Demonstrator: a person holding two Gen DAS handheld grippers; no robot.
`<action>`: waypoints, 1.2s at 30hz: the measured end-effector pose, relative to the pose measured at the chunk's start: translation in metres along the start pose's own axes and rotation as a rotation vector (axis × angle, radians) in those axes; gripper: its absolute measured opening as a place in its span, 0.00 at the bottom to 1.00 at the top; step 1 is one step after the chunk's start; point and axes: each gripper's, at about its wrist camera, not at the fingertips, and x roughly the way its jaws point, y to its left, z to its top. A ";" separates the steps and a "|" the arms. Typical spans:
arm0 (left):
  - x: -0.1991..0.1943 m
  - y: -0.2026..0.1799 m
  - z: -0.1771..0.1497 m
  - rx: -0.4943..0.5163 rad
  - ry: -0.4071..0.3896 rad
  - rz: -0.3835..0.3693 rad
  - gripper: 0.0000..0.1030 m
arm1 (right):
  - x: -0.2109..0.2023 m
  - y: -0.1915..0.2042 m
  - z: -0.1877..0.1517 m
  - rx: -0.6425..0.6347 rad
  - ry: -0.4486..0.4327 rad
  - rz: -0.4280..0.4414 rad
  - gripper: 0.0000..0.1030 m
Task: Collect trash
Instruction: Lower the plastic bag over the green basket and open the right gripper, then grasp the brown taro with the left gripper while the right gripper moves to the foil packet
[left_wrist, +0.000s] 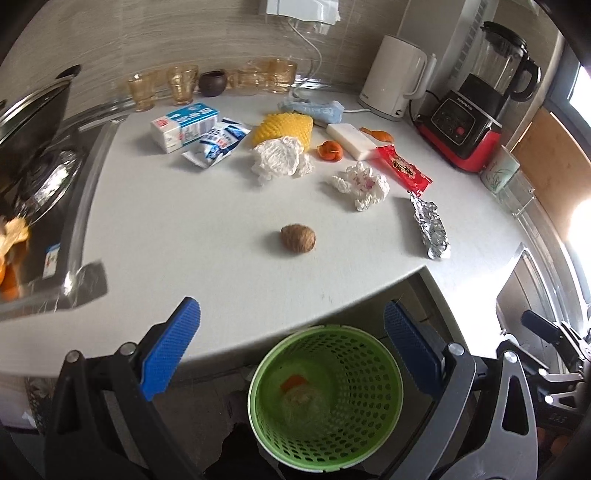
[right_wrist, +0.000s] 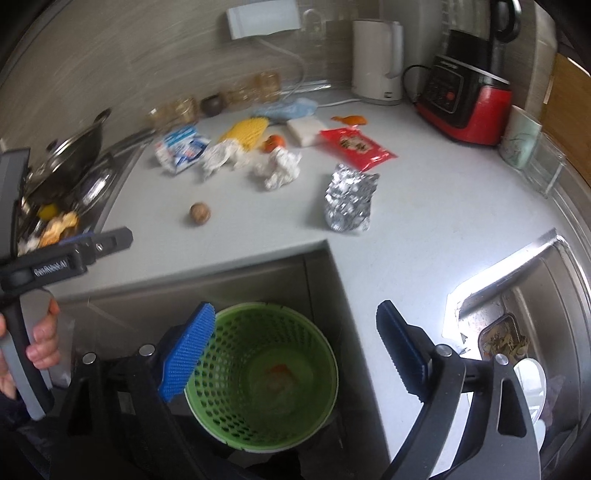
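Note:
A green mesh bin (left_wrist: 325, 398) stands on the floor below the counter edge, with some scraps inside; it also shows in the right wrist view (right_wrist: 262, 376). My left gripper (left_wrist: 291, 350) is open and empty above the bin. My right gripper (right_wrist: 295, 347) is open and empty above the bin too. On the white counter (left_wrist: 184, 229) lie a brown nut (left_wrist: 297, 238), crumpled foil (left_wrist: 430, 227), two crumpled tissues (left_wrist: 280, 157), a red wrapper (left_wrist: 404, 168), orange peel (left_wrist: 329, 150), a milk carton (left_wrist: 184, 125) and a blue-white packet (left_wrist: 218, 142).
A yellow foam net (left_wrist: 282, 127), a blue cloth (left_wrist: 312, 109) and a white block (left_wrist: 351, 140) lie further back. A kettle (left_wrist: 393, 81), a red blender (left_wrist: 476, 107), glass cups (left_wrist: 181, 83) and a mug (left_wrist: 500, 171) line the back. A stove with pots (left_wrist: 37, 147) is left, a sink (right_wrist: 517, 314) right.

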 end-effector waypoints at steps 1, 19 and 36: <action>0.006 0.000 0.004 0.007 0.003 -0.005 0.93 | 0.002 0.000 0.004 0.023 -0.006 -0.017 0.87; 0.118 -0.004 0.040 0.043 0.072 0.001 0.63 | 0.041 -0.007 0.037 0.163 0.020 -0.142 0.87; 0.114 -0.012 0.043 0.126 0.053 -0.039 0.36 | 0.095 -0.029 0.074 0.208 0.052 -0.175 0.87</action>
